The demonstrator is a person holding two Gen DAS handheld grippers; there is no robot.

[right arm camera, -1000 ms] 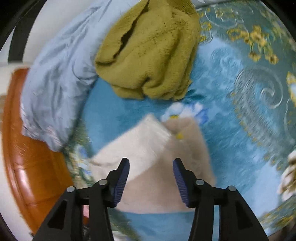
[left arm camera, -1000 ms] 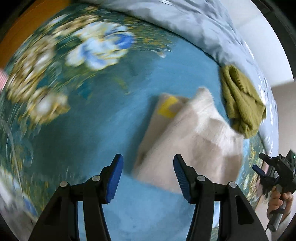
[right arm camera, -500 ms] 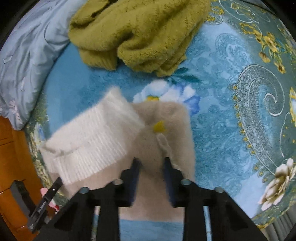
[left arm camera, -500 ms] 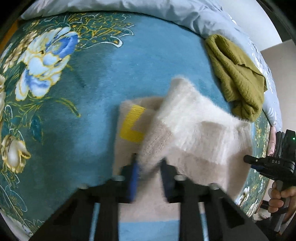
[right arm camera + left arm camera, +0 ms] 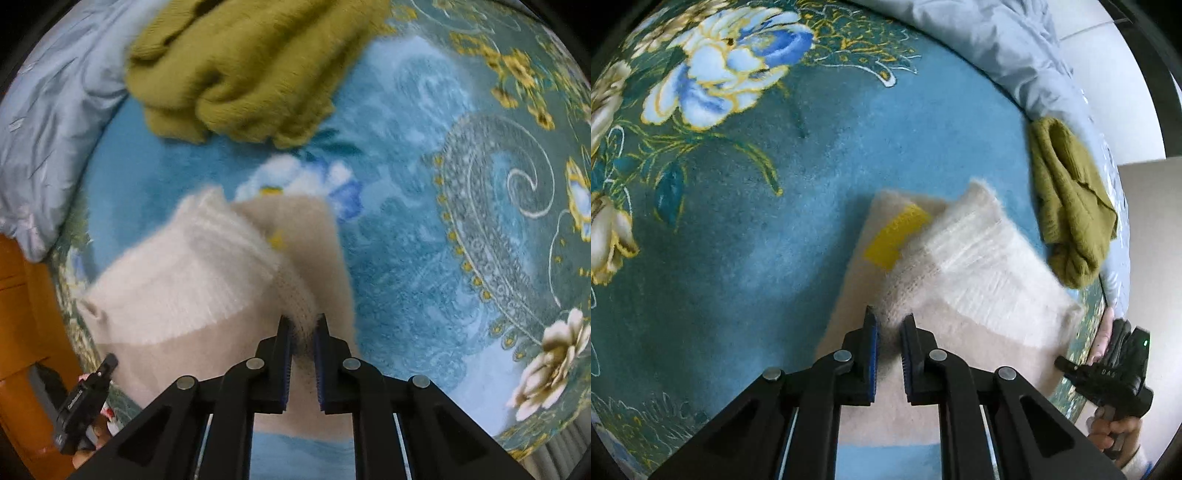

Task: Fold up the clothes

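White letters that look like "DAS" stand on the black body of the right gripper (image 5: 1108, 373), at the edge of the flowered blanket (image 5: 738, 221). Small white print runs along the left gripper (image 5: 83, 402) by that blanket, too blurred to read.

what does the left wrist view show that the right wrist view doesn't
Only the left wrist view shows the left gripper shut on the cream sweater, the full yellow patch and the big blue flower on the blanket. Only the right wrist view shows the right gripper shut on the sweater, an orange wooden edge and a paisley swirl. Both show the sweater, the olive garment and the grey-blue bedding.
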